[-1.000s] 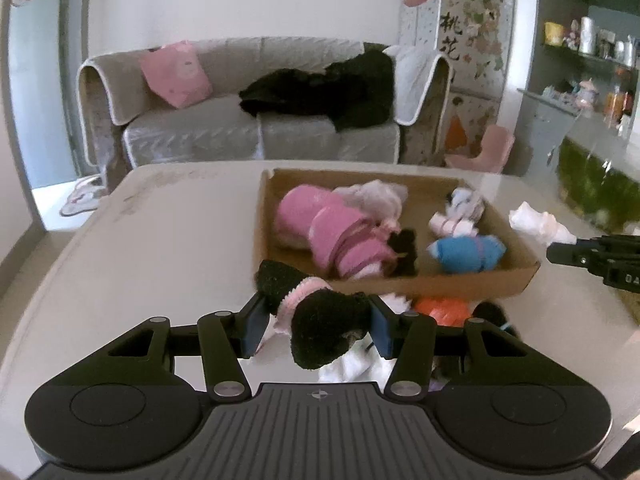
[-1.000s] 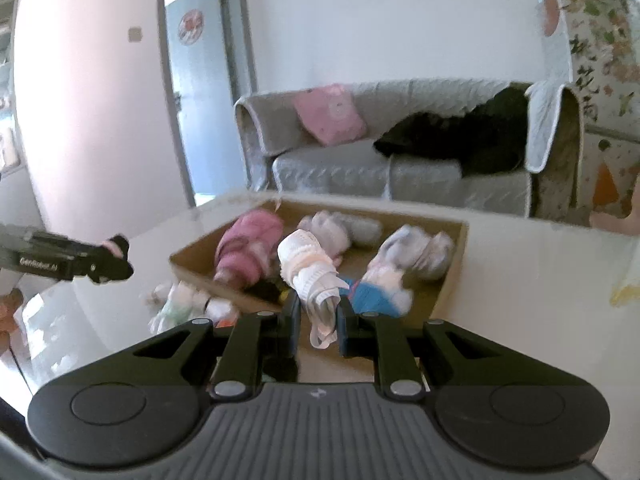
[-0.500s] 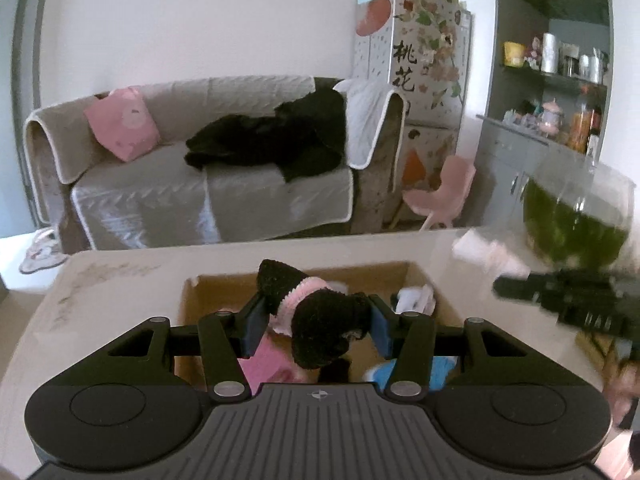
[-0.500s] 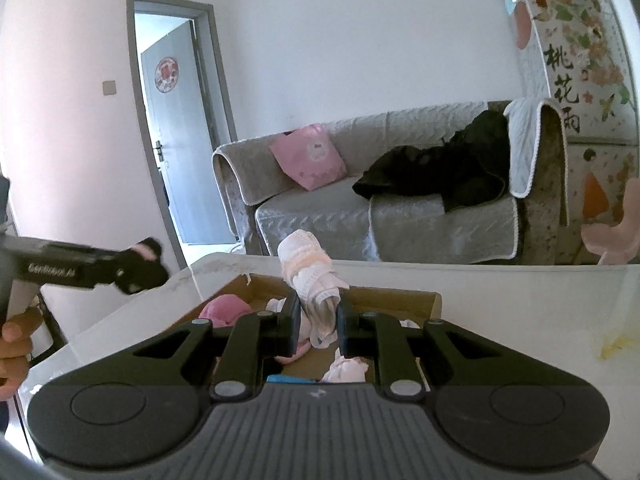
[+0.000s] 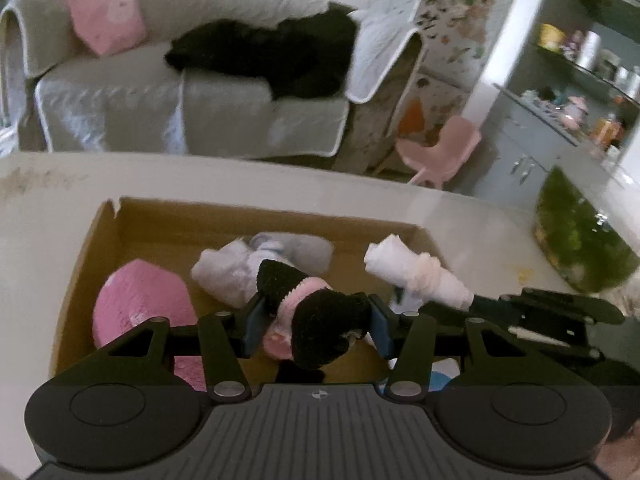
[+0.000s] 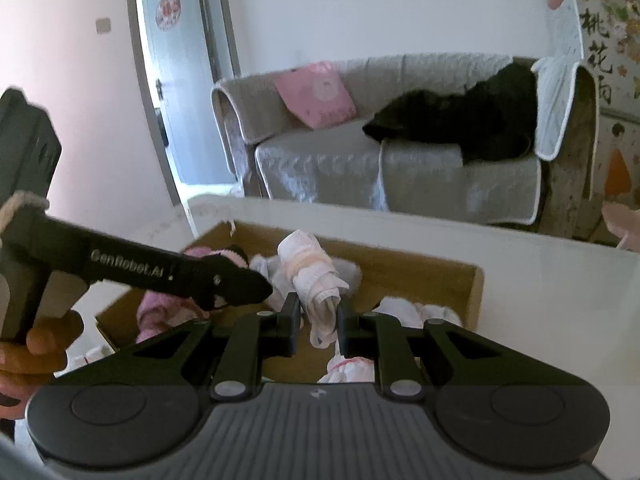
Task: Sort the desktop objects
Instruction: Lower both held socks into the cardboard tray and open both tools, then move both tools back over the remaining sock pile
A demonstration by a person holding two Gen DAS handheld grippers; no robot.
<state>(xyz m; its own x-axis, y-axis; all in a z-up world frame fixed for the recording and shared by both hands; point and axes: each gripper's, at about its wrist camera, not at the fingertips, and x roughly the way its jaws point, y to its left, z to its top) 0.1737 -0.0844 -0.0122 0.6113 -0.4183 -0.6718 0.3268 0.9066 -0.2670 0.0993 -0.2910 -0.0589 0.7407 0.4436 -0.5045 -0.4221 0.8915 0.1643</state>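
Two grippers, both loaded, both over the shallow brown cardboard box (image 5: 132, 220).

Left wrist view: your left gripper (image 5: 316, 326) has its jaws part-closed on a rolled black sock with a pink knitted band (image 5: 316, 312); the blue pads (image 5: 254, 322) press it from both sides. It hangs above the box interior. Below it in the box: a fuzzy pink rolled bundle (image 5: 140, 312) at the left, a pale grey-white sock bundle (image 5: 240, 268) in the middle. The box sits on the white tabletop (image 5: 48, 232). Your right gripper (image 5: 472, 302) enters from the right edge, carrying a white rolled sock with a cream band (image 5: 412, 272) above the box's right part. A green-filled glass tank (image 5: 580, 248) stands on the table further right.

Right wrist view: your right gripper (image 6: 319, 314) has its jaws nearly closed, clamped on the same white rolled sock (image 6: 314, 280), which sticks up between the fingers above the box (image 6: 420, 276). More white socks (image 6: 416, 312) lie in the box's right end. Your left gripper (image 6: 240, 286) comes in from the left, tip just beside the white sock; your left hand (image 6: 36, 352) grips its handle. A grey sofa (image 6: 400, 160) stands behind the table.
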